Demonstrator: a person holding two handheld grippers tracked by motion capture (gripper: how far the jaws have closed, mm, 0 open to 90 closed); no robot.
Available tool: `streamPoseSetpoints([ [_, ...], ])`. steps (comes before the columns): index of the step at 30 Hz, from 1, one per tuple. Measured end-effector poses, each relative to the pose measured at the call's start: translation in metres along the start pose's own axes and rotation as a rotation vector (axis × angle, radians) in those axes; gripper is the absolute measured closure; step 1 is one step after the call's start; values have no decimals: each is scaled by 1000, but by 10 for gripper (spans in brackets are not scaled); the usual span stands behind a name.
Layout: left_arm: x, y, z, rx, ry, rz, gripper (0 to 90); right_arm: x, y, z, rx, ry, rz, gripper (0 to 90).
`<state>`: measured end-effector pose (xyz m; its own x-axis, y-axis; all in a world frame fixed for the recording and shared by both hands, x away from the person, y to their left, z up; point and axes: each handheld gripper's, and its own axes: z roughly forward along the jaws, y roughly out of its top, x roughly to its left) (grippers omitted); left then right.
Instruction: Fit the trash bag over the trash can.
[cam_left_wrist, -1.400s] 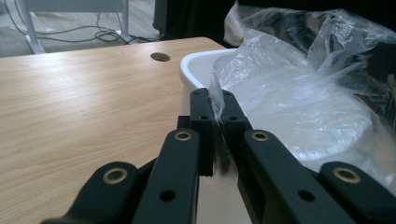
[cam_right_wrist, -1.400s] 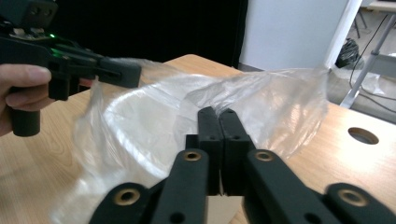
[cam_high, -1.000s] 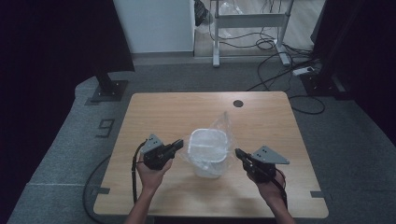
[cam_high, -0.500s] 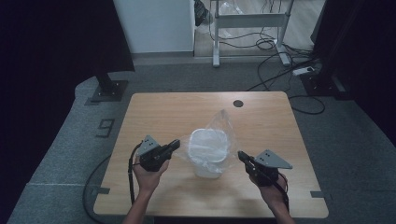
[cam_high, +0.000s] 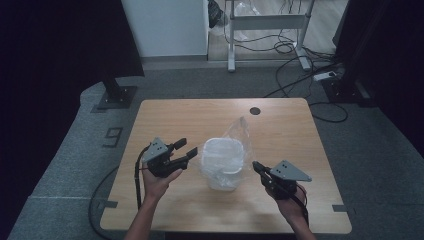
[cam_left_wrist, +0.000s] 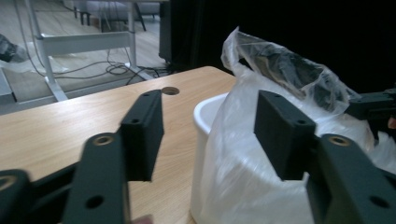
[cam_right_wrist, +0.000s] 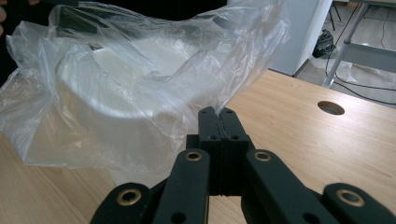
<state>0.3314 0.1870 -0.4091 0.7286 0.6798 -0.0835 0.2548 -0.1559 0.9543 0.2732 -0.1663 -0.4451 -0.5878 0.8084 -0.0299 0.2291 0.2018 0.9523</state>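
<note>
A white bucket (cam_high: 222, 160) lined with a clear plastic bag (cam_high: 239, 131) stands mid-table on the wooden table (cam_high: 190, 115). My left gripper (cam_high: 183, 151) is open just left of the bucket, with nothing between its jaws. In the left gripper view, the left gripper (cam_left_wrist: 210, 126) frames the bucket rim (cam_left_wrist: 203, 116) and the crumpled bag (cam_left_wrist: 280, 70). My right gripper (cam_high: 256, 165) is at the bucket's right side. In the right gripper view, the right gripper (cam_right_wrist: 217, 116) is shut, with an edge of the bag (cam_right_wrist: 140, 46) running down into its tips.
A round cable hole (cam_high: 255, 110) sits near the table's far edge. Beyond the table are a white metal stand (cam_high: 265, 22), floor cables (cam_high: 300, 80) and a black stand base (cam_high: 117, 95). Bare wood lies around the bucket.
The left gripper's jaws have spread a little and it has edged toward the bucket. The right gripper has barely shifted, still at the bucket's right side.
</note>
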Motion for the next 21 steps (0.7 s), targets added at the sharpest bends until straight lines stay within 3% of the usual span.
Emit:
streamPoseSetpoints([
  [4, 1, 15, 13, 62, -19, 51, 427, 1, 1, 0, -1, 2, -6, 892],
  [6, 4, 19, 24, 103, -51, 52, 439, 1, 1, 1, -1, 3, -5, 892],
  [12, 8, 20, 46, 199, -84, 58, 540, 1, 2, 0, 0, 7, -8, 892],
  [16, 7, 17, 51, 222, -72, 63, 701, 1, 3, -1, -3, 9, -11, 892],
  [21, 4, 18, 50, 201, -41, 85, 881, 1, 3, -2, -4, 8, -11, 892],
])
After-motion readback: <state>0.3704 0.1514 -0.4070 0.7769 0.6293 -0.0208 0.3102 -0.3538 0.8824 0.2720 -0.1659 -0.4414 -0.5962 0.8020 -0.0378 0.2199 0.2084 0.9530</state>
